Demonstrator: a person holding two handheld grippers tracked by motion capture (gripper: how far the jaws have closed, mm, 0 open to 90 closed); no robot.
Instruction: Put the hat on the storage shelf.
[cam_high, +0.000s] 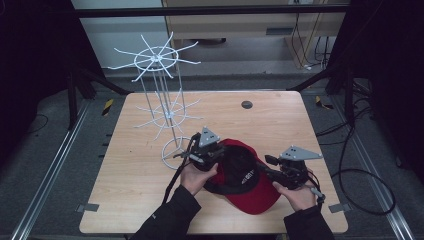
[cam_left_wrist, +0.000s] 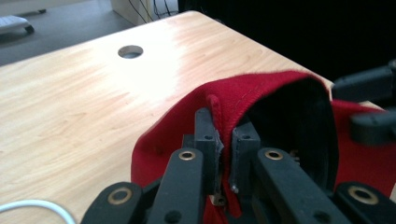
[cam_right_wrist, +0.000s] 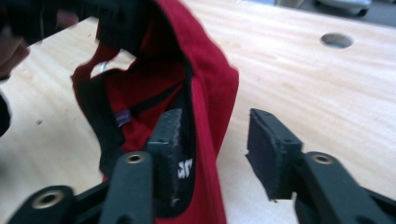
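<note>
Wire rack (cam_high: 159, 107): stands upright at the counter's (cam_high: 280, 120) left side, just beside the left gripper.
Left gripper (cam_high: 216, 151): jaws pinched tight on the red cap's (cam_high: 247, 172) rim, fabric between the pads.
Red cap: near the counter's front edge, opening up, between both grippers.
Right gripper (cam_high: 265, 171): jaws parted, straddling the cap's rim; one pad lies against the fabric, the other stands clear.

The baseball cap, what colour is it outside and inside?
The baseball cap is red outside with a black lining, clearest in the high view.
</note>
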